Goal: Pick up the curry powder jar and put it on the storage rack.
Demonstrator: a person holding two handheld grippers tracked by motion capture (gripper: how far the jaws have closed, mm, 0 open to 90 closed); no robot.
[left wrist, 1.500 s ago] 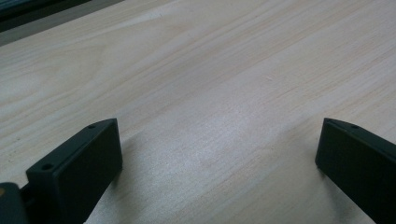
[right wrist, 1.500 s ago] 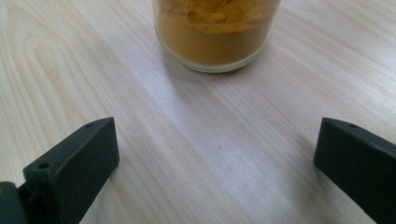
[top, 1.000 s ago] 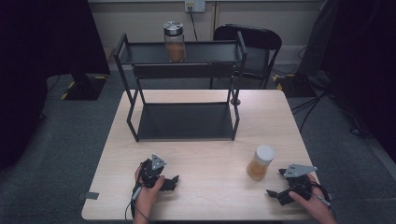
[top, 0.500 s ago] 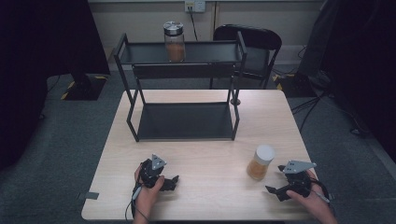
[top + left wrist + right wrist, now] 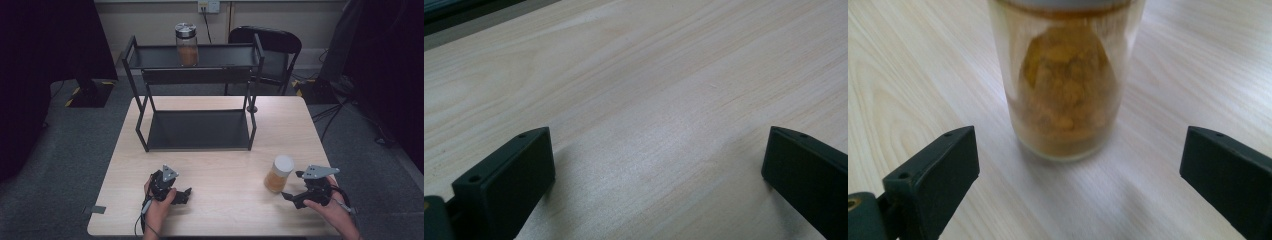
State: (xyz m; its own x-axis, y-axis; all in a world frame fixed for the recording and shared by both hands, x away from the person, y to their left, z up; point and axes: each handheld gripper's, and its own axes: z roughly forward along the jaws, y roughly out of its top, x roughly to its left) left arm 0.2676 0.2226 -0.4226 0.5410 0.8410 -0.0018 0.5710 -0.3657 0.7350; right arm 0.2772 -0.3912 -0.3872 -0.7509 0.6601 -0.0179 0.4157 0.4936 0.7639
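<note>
Right gripper view: a glass jar (image 5: pixel 1066 80) of orange-brown powder stands upright on the pale wooden table (image 5: pixel 913 65), just ahead of the two black jaws, which are spread wide with nothing between them; the right gripper (image 5: pixel 1075 185) is released. From the high view this jar (image 5: pixel 279 173) has a white lid and sits near the table's front right part, with the right gripper (image 5: pixel 299 194) just beside it, held in the person's right hand (image 5: pixel 332 210); the left gripper (image 5: pixel 181 192) lies low over the front left part of the table (image 5: pixel 220 170), well apart from the jar; in the left gripper view its jaws are likewise wide apart over bare wood, so it is released. Farther back a black two-level metal rack (image 5: pixel 195 97) stands on the table; a second jar (image 5: pixel 186 44) with a silver lid stands on its top shelf; a dark chair (image 5: pixel 272 50) is behind the rack.
</note>
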